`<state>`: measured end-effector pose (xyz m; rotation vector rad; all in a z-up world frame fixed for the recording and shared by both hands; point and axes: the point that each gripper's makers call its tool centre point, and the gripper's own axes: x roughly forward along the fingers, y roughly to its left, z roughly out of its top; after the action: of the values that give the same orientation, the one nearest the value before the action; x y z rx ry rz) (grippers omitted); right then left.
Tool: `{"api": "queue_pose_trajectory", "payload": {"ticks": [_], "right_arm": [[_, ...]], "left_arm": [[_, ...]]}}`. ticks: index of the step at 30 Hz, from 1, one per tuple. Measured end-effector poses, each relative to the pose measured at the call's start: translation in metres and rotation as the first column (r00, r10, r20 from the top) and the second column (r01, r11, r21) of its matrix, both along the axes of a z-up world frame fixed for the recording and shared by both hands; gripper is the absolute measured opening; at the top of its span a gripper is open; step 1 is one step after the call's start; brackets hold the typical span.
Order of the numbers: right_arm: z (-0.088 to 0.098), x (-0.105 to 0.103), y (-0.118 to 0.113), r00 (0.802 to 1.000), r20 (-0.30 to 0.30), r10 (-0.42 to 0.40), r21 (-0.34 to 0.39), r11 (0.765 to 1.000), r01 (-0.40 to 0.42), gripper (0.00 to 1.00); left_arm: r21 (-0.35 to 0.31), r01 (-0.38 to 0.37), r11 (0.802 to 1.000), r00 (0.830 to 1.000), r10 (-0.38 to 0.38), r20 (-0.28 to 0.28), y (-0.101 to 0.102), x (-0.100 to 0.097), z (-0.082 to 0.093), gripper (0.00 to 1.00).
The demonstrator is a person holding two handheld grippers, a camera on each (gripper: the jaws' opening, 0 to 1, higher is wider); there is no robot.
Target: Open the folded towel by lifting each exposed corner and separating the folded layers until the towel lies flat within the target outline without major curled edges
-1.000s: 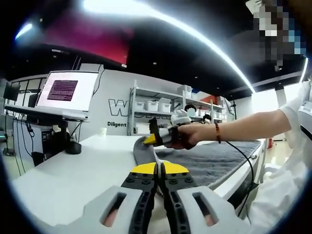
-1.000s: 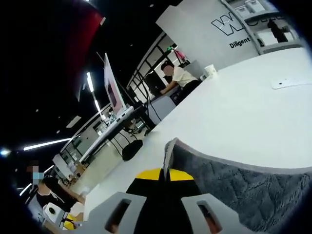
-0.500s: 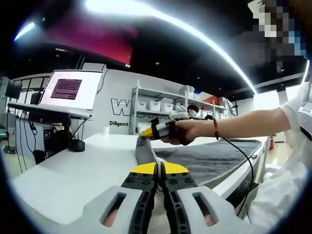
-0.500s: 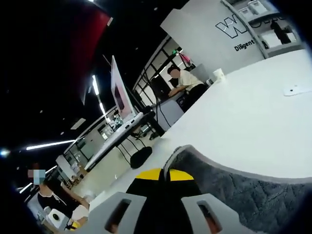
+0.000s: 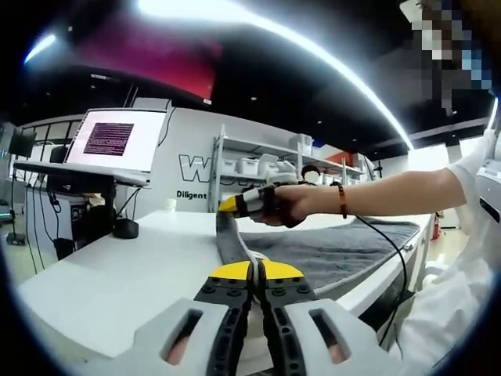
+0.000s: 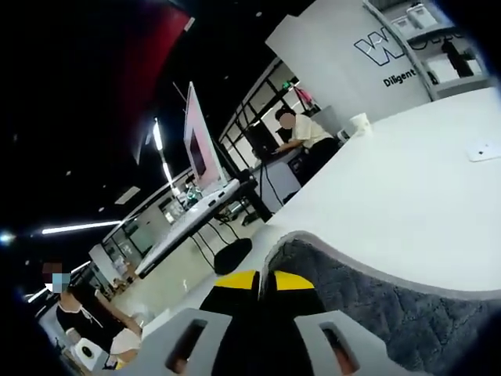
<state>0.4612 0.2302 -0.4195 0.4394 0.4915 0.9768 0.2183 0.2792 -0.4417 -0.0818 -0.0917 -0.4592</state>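
A grey towel (image 5: 344,249) lies on the white table (image 5: 117,270), its near edge lifted off the surface. My left gripper (image 5: 254,272) is shut on one corner of that edge. The right gripper (image 5: 235,204), held in a person's hand, comes into the left gripper view and grips the towel's other raised corner above the table. In the right gripper view my right gripper (image 6: 262,280) is shut on the grey towel (image 6: 376,301), whose edge curls up over the yellow tips.
A white cup (image 6: 360,124) and a small flat white piece (image 6: 483,150) sit on the table. A monitor on a stand (image 5: 117,145) is left of the table. Shelves with white bins (image 5: 246,168) line the back wall. A person sits at a desk (image 6: 301,129).
The right gripper has risen with its towel corner, lifting the edge higher off the table. My left gripper stays shut on its corner.
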Motion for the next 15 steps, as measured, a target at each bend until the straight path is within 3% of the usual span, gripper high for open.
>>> {"api": "queue_pose_trajectory", "payload": {"ticks": [11,15], "right_arm": [[-0.001,0.0,0.014,1.0,0.016,0.019,0.004,1.0,-0.019,0.08],[-0.001,0.0,0.014,1.0,0.022,0.02,0.005,1.0,-0.02,0.14]], "left_arm": [[-0.02,-0.033,0.999,0.999,0.033,-0.005,0.012,0.0,-0.002,0.03],[-0.01,-0.044,0.999,0.999,0.044,-0.013,0.014,-0.001,-0.005,0.03]]}}
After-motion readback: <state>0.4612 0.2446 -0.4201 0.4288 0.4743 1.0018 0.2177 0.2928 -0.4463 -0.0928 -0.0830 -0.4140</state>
